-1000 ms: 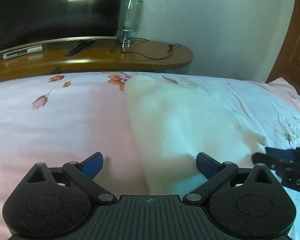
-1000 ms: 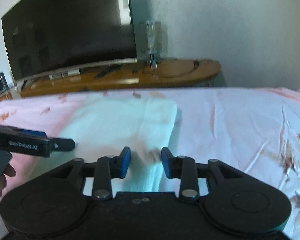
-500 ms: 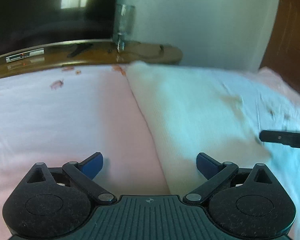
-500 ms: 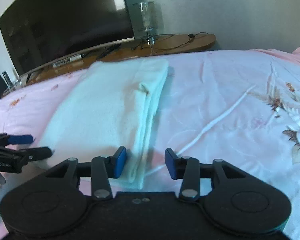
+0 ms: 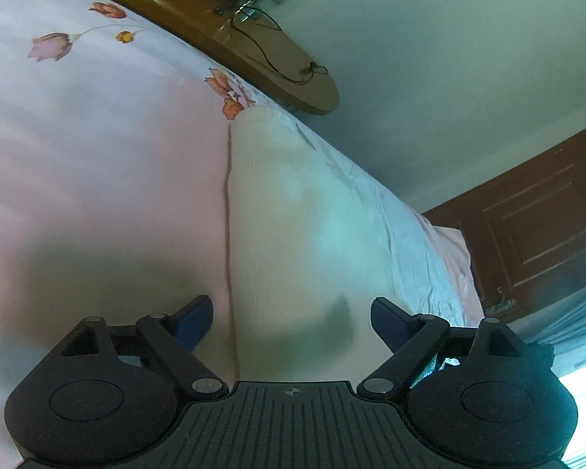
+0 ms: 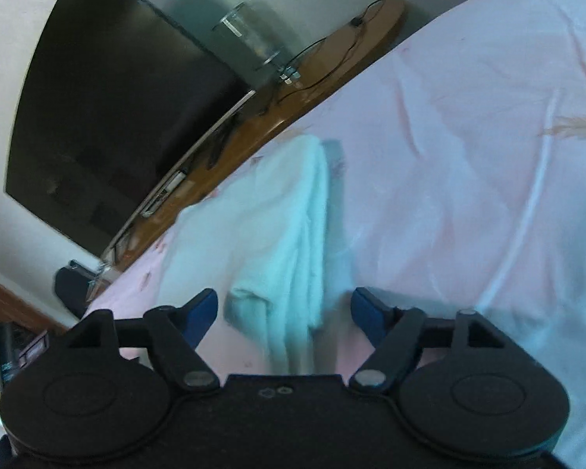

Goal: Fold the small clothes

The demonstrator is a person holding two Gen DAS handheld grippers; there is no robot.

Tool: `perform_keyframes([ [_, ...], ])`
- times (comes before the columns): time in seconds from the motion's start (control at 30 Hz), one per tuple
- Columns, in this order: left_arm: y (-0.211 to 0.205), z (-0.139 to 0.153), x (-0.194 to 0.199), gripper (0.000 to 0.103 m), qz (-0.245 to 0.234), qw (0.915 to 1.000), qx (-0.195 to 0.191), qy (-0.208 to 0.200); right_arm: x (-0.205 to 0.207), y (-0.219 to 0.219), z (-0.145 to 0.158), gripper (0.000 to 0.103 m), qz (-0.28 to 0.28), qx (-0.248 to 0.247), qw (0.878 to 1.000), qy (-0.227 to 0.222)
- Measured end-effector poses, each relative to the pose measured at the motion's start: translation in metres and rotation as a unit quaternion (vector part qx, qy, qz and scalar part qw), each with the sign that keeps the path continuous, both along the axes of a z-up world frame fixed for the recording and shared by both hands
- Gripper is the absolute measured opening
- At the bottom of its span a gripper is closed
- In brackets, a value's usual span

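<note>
A white folded garment [image 5: 293, 226] lies lengthwise on the pink flowered bedsheet [image 5: 97, 179]. In the left wrist view my left gripper [image 5: 292, 318] straddles the garment's near left edge; its jaws are closing, wide apart, and the blue pads do not press the cloth. In the right wrist view the same garment [image 6: 277, 226] shows its layered right edge. My right gripper [image 6: 284, 312] has its jaws opening, and the garment's near corner lies between them, untouched by the fingers [image 6: 201, 310]. Both views are tilted.
A wooden TV bench [image 5: 254, 47] with cables and a glass stand [image 6: 254, 43] runs along the bed's far side, under a dark TV screen [image 6: 109, 117]. A brown wooden door [image 5: 539, 230] stands at the right. Creased sheet [image 6: 468, 156] spreads right of the garment.
Both grippers have rolled, so each view now tilts. The right jaws have spread from narrow to wide. The left jaws have narrowed a little. The garment's near end now sits closer to both.
</note>
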State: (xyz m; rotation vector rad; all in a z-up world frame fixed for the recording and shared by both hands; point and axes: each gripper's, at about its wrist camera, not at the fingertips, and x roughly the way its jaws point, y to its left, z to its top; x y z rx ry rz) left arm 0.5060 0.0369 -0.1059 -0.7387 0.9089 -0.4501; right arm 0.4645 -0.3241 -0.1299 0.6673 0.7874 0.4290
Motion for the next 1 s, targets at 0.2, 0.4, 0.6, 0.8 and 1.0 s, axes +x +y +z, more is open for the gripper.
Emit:
perform_keyframes([
  [0.2,-0.013,0.002,0.010,0.079,-0.021,0.9998,0.004,0.001,0.017,0.010,-0.001,0.078,0.046,0.024,0.999,0.008],
  [0.4,0.001,-0.005,0.018,0.068,-0.026,0.9994,-0.017,0.012,0.018,0.003,0.000,0.059,0.081,0.024,0.996,0.022],
  [0.6,-0.025,0.013,0.029,0.066,-0.040,0.9972,0.062,-0.009,0.022,0.016,0.001,0.056,0.073,0.002,0.997,0.012],
  [0.8,-0.072,0.034,0.017,0.054,-0.047,0.9710,0.223,-0.071,0.004,0.062,0.020,0.048,0.069,-0.173,0.981,-0.046],
  [1.0,-0.094,0.052,0.005,0.042,-0.060,0.9448,0.301,-0.114,-0.011,0.090,0.028,0.039,0.034,-0.245,0.966,-0.080],
])
